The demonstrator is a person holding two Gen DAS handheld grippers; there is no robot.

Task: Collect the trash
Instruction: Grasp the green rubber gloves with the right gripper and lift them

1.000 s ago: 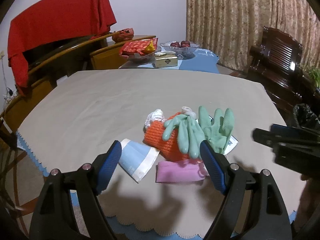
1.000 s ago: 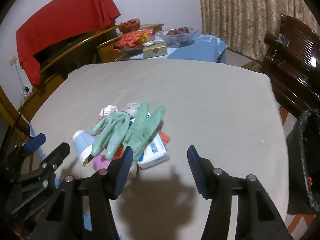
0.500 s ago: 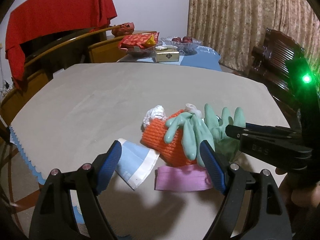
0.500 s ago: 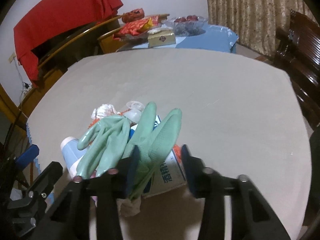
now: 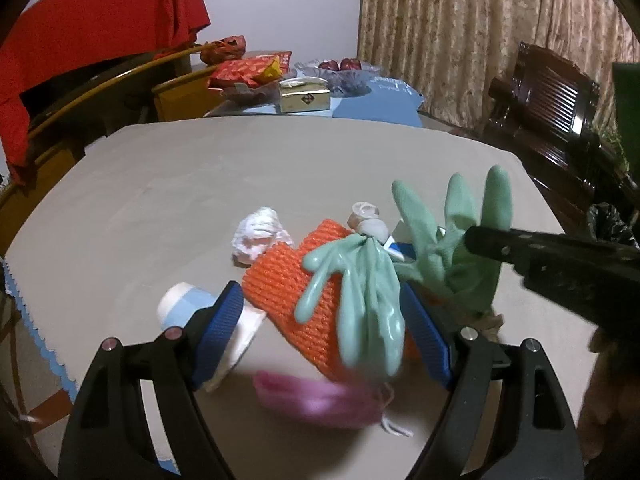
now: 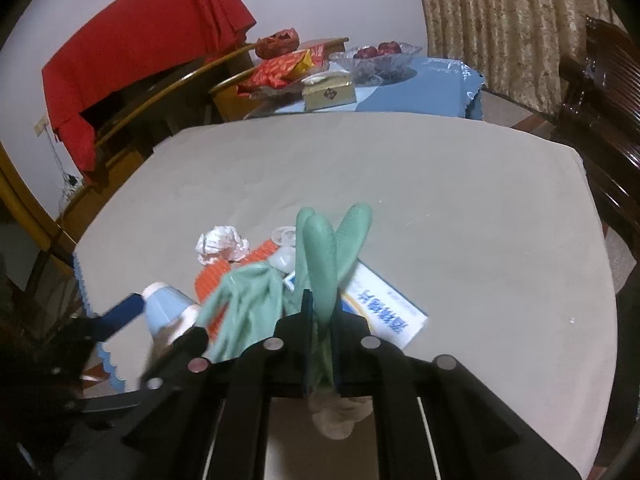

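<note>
On the grey tablecloth (image 6: 460, 200) our right gripper (image 6: 320, 320) has just closed on a green glove (image 6: 320, 248), ready for lifting; our left gripper (image 5: 320, 336) stays wide open, holding nothing.

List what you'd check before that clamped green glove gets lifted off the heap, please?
1. Right gripper shut on the upright green rubber glove: ok.
2. Second green rubber glove free of it: cannot tell, they overlap.
3. Left gripper open, pinching nothing: ok.
4. Left gripper clear of the heap: not ok, it straddles the orange knitted cloth.
5. White and blue cardboard box not caught in the grip: ok.
6. Black-lined trash bin within reach: cannot tell.
</note>
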